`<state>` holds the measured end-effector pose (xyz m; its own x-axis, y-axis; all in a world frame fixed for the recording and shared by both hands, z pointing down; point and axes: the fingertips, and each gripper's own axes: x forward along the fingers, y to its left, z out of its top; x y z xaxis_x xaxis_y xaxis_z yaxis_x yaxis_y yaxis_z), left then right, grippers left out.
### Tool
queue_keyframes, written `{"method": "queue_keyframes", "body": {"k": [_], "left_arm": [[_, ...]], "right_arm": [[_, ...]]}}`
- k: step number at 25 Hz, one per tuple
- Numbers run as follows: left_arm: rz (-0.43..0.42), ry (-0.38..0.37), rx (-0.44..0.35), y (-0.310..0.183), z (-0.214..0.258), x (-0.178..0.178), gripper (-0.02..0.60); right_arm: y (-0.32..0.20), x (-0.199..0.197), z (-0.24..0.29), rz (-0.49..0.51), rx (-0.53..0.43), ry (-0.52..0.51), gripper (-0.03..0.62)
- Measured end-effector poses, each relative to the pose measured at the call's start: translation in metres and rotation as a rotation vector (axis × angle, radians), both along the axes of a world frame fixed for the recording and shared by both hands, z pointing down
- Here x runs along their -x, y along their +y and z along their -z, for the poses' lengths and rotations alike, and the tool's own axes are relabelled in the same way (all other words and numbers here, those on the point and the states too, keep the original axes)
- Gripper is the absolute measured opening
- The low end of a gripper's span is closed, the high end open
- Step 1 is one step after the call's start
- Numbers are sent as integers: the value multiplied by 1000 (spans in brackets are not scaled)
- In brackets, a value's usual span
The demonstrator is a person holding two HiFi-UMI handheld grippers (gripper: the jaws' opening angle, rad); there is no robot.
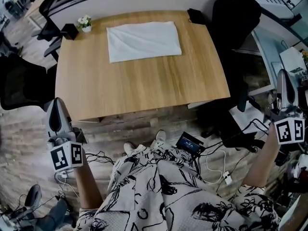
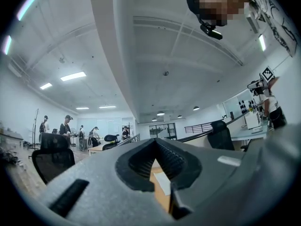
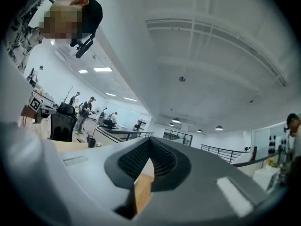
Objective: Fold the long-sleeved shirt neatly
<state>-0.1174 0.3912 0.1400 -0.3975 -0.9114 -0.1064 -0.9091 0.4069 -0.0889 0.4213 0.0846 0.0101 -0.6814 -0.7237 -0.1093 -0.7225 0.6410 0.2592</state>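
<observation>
Head view: your left gripper [image 1: 57, 105] and right gripper [image 1: 284, 76] are pressed together, empty; a careless sweep could rumple the shirt [image 1: 143, 41].

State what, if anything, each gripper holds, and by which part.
Nothing is held. The left gripper and right gripper are both shut and empty; the folded white shirt lies apart from them on the wooden table.

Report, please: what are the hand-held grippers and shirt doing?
Left hand-held gripper and right hand-held gripper shut, empty, off the table. Shirt folded, far side. Plant apart from it.
</observation>
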Motion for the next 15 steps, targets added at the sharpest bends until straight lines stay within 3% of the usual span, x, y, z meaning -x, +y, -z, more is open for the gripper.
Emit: {"method": "queue_keyframes", "body": {"k": [6, 10, 15], "left_arm": [[34, -19, 0, 22, 3, 18, 6], [53, -29, 15, 38, 10, 25, 6], [42, -17, 17, 47, 1, 21, 6]], "right_arm": [[7, -11, -6, -24, 11, -20, 8], [15, 8, -37, 9, 58, 50, 8], [31, 23, -69, 22, 106, -67, 8]]}}
